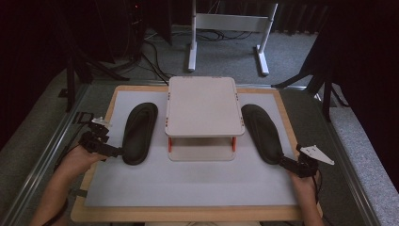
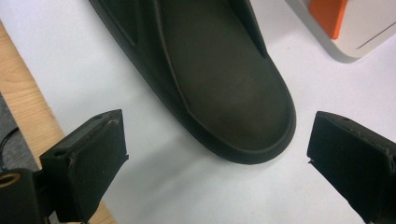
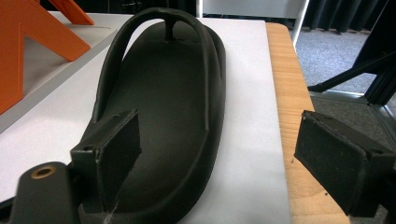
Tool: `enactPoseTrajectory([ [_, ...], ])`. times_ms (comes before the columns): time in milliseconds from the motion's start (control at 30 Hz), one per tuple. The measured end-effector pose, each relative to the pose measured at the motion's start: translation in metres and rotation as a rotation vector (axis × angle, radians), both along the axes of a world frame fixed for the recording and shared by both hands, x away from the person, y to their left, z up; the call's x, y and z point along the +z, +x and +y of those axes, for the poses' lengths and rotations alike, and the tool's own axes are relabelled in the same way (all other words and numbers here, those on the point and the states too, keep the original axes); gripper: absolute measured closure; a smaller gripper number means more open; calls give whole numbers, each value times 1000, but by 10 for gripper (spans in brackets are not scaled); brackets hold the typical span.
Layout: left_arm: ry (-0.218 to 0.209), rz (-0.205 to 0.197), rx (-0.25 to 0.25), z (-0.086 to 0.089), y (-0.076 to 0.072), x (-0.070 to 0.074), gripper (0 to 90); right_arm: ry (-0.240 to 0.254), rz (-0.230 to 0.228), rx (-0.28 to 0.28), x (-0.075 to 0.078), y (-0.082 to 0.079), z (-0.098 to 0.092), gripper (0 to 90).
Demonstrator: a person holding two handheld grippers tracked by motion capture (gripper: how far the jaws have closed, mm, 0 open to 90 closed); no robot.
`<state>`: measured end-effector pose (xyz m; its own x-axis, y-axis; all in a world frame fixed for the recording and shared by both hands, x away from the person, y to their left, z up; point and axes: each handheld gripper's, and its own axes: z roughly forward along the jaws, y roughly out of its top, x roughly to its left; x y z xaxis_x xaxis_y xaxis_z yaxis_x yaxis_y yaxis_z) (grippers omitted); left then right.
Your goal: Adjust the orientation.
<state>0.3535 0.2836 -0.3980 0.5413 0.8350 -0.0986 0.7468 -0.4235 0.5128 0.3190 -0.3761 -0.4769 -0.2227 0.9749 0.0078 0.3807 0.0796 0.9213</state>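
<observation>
Two black rubber flip-flops: left sandal [image 1: 139, 133] at nine o'clock, right sandal [image 1: 262, 133] at three, flanking one white two-tier shelf [image 1: 203, 106]. Left gripper [image 2: 215, 163] and right gripper [image 3: 217, 161] gaping, empty.

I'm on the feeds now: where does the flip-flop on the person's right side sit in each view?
High view: right flip-flop lies right of the white shelf, heel by the right tool.
Right gripper view: flip-flop centre-left, heel between the open jaws.
Left gripper view: that shoe is the other one.
Shared landmark: the shelf's orange post.

High view overhead, facing forward-down on the table [image 1: 188, 188]; gripper views close, low, each sharing one sandal
</observation>
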Motion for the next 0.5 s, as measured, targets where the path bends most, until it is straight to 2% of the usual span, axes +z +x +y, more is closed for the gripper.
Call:
enactPoseTrajectory([
  [33, -4, 13, -1, 0, 2, 1, 43, 0, 0, 1, 0, 0, 0, 136],
  [67, 6, 25, -1, 0, 5, 2, 42, -1, 1, 1, 0, 0, 0, 136],
  [100, 34, 38, 3, -1, 9, 3, 42, -1, 1, 1, 0, 0, 0, 136],
  [200, 56, 70, -7, -3, 17, 6, 43, -4, 1, 2, 0, 0, 0, 136],
  [300, 62, 82, -4, -4, 21, 8, 43, -4, 1, 2, 0, 0, 0, 136],
  [333, 77, 95, -14, -8, 29, 10, 43, -3, 1, 3, 0, 0, 0, 136],
  [500, 97, 124, -29, -12, 40, 12, 54, -4, 2, 0, 0, 0, 1, 141],
])
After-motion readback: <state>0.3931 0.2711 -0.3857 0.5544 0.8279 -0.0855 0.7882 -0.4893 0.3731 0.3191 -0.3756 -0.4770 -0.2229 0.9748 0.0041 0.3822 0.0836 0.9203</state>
